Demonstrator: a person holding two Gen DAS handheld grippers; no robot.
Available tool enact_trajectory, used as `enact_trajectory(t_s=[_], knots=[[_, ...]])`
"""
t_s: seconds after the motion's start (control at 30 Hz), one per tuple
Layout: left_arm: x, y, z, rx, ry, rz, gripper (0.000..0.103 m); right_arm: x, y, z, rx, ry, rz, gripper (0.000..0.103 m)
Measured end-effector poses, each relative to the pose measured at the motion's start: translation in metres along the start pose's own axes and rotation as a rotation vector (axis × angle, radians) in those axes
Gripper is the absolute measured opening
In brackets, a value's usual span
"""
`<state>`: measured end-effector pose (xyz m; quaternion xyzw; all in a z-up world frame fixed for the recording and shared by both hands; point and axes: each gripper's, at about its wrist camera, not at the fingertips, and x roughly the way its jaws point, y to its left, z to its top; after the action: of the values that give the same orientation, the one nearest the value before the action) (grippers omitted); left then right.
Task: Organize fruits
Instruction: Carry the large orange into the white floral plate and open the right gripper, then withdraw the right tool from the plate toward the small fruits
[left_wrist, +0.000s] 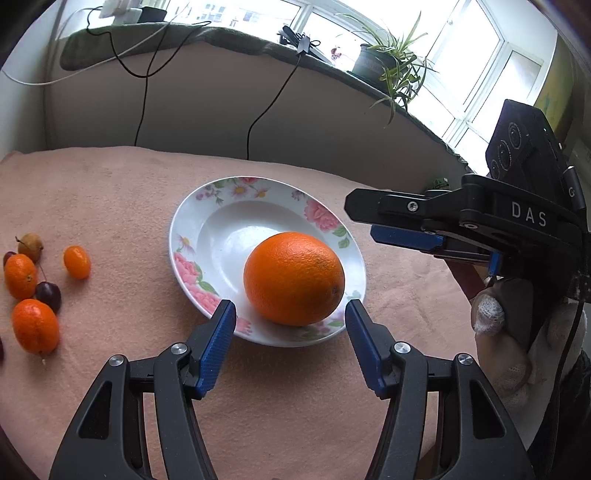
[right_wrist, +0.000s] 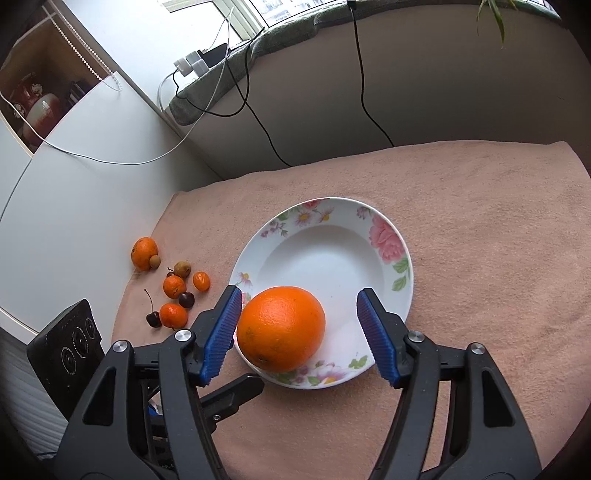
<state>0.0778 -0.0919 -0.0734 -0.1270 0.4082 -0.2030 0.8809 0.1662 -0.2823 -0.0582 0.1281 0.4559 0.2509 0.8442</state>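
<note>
Left wrist view cuts off a cherry (left_wrist: 1, 350) at its edge; both grippers (left_wrist: 290, 314) (right_wrist: 299, 306) spread wide, empty, around the orange (left_wrist: 293, 277) on the plate (left_wrist: 207, 221).

orange (left_wrist: 293, 282) in floral plate (left_wrist: 207, 221), small fruits (left_wrist: 33, 291) aside

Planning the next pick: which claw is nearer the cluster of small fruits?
Left. The left claw hangs open over the plate's near rim, small fruits just leftward. The right claw sits beyond the plate's opposite side, farther off.
</note>
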Motion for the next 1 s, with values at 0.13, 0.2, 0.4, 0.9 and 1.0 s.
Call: enact_trajectory(t_s=[0.13, 0.2, 0.4, 0.9, 1.0], knots=[[-0.012, 0.004, -0.005, 0.008, -0.013, 0.012, 0.061, -0.012, 0.000, -0.004, 0.005, -0.041, -0.010, 0.068], [-0.019, 0.007, -0.006, 0.010, -0.027, 0.029, 0.061, -0.016, 0.001, -0.006, 0.004, -0.059, -0.010, 0.071], [-0.041, 0.014, -0.007, 0.043, -0.080, 0.085, 0.062, -0.020, 0.020, -0.012, -0.056, -0.094, -0.038, 0.080], [-0.104, 0.086, -0.026, 0.018, -0.166, 0.340, 0.074, -0.009, 0.092, -0.033, -0.297, -0.101, -0.032, 0.090], [-0.112, 0.101, -0.033, -0.004, -0.165, 0.391, 0.074, -0.003, 0.107, -0.037, -0.327, -0.089, -0.009, 0.090]])
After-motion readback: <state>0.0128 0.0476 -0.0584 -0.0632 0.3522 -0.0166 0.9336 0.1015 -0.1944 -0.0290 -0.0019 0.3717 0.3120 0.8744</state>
